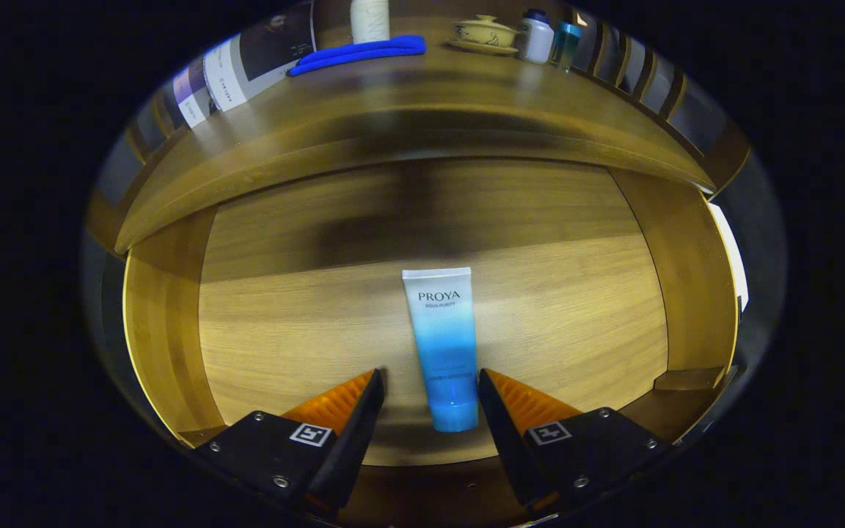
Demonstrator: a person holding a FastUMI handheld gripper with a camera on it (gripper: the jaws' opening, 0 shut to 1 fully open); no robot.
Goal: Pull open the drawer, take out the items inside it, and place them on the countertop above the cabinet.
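Note:
The wooden drawer [166, 323] stands pulled open below me, and I look down into it. A white-to-blue cosmetic tube [443, 345] lies flat on the drawer floor, cap end toward me. My gripper [430, 375] is open, and its fingertips straddle the tube's cap end: the right fingertip sits close against the tube and the left one stands a little apart from it. Neither finger presses on the tube. Above the drawer runs the wooden countertop [422, 95].
On the countertop lie a blue cloth [360, 53], a pale cylinder [370, 20], a lidded teacup on a saucer [484, 33], a white bottle [536, 37] and a teal bottle [565, 44]. Printed papers [246, 66] lean at its left. The drawer's side walls rise left and right.

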